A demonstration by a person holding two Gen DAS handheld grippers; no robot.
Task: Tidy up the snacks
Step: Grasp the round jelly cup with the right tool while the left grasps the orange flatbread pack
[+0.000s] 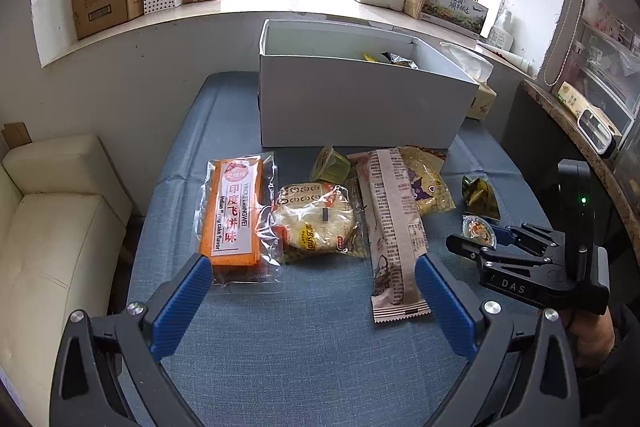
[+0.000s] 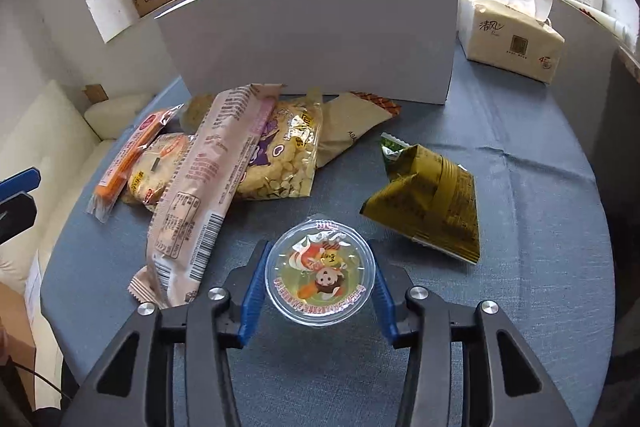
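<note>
Right gripper [image 2: 320,283] straddles the jelly cup [image 2: 320,277] on the blue cloth [image 2: 500,307], near the green pouch [image 2: 428,203]. Its blue pads sit against the cup's sides under the rim; judged a pinch on the cup. Left gripper [image 1: 314,307] hangs over the cloth with fingers spread wide, holding nothing.

Recommendation: keep the cup level and the grip low under the rim, since the wall is likely slick and tapered; lift straight up, clear the long wrapper [image 2: 192,203], then carry over the box [image 2: 312,31] wall.

The left view alone shows the box interior, with packets already inside. The right view alone shows pad contact and the tissue pack [image 2: 512,39].
</note>
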